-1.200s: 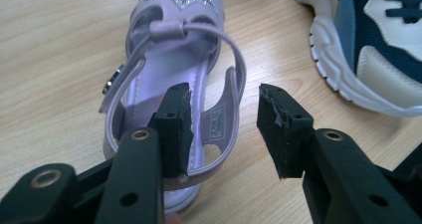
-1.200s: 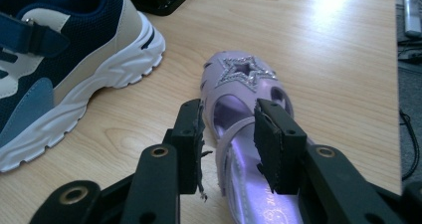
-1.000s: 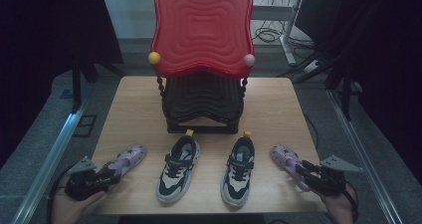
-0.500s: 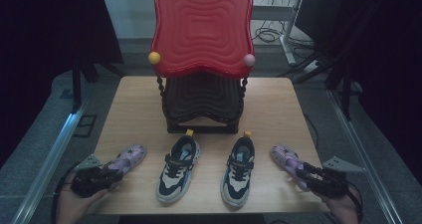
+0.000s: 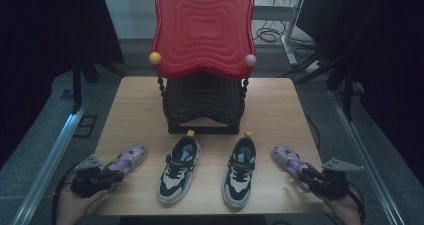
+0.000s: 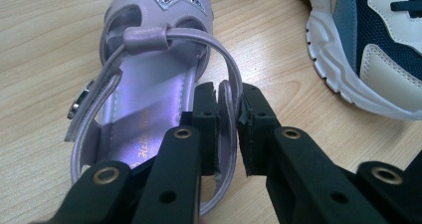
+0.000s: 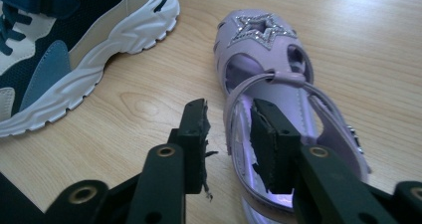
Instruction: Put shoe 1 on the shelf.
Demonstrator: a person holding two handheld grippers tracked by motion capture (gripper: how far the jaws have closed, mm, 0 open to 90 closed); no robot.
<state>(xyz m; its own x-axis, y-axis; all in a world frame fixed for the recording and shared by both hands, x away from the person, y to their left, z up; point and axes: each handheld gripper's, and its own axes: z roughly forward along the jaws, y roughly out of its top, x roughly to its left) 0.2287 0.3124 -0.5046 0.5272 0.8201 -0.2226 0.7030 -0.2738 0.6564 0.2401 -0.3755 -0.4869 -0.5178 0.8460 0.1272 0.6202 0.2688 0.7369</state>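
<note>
Two small purple sandals lie at the table's front corners, the left sandal [image 5: 127, 158] and the right sandal [image 5: 287, 157]. My left gripper [image 6: 230, 102] has just been closing and now pinches the side strap of the left sandal [image 6: 149, 119] near the heel. In the high view, the left gripper [image 5: 112, 175] sits at that heel. My right gripper [image 7: 230, 117] has just been closing too. Its jaws straddle the side wall of the right sandal [image 7: 268, 59], with a gap left at the outer pad. The right gripper [image 5: 305, 177] is at that sandal's heel.
Two navy-and-white sneakers [image 5: 179, 170] [image 5: 239, 172] stand between the sandals, close beside each gripper [image 6: 368, 45] [image 7: 64, 40]. A red wavy-backed chair-like stand [image 5: 202, 30] on a dark base [image 5: 202, 105] occupies the back middle of the wooden table [image 5: 135, 105].
Both hands stay where they were at the sandals' heels. The left gripper's jaws have drawn in around the left sandal's heel end.
</note>
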